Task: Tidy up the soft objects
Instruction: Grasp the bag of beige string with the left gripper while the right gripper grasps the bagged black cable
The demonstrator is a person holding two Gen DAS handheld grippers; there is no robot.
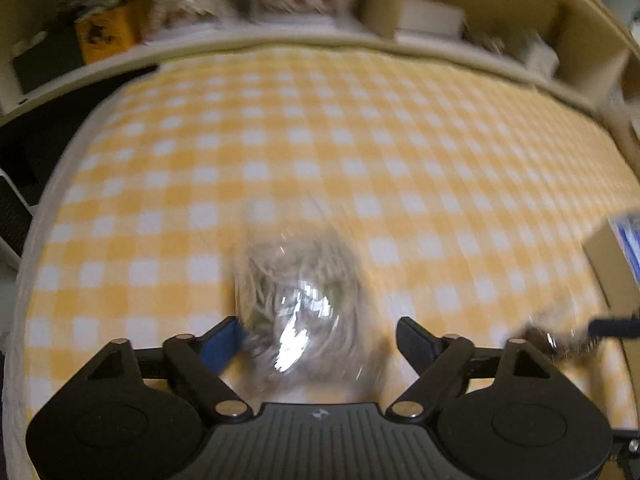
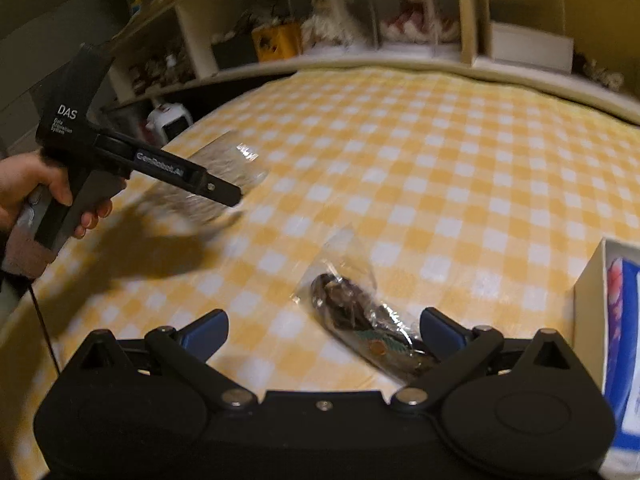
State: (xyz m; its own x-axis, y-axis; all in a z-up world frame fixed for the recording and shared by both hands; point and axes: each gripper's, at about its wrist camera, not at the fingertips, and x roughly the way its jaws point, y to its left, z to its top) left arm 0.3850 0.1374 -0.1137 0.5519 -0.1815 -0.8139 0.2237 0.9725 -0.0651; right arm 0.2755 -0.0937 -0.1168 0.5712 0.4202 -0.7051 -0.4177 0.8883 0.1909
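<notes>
A clear plastic bag of pale beige cord lies blurred on the yellow checked cloth between the fingers of my left gripper, which is open around it. The same bag shows in the right wrist view, under the left gripper. A clear bag holding a dark brown soft item lies on the cloth just ahead of my right gripper, nearer its right finger. The right gripper is open and empty. That dark bag also shows in the left wrist view.
A white box with blue contents stands at the right edge of the cloth. Cream shelves behind the bed hold plush toys, an orange box and white boxes. A white appliance stands at the left.
</notes>
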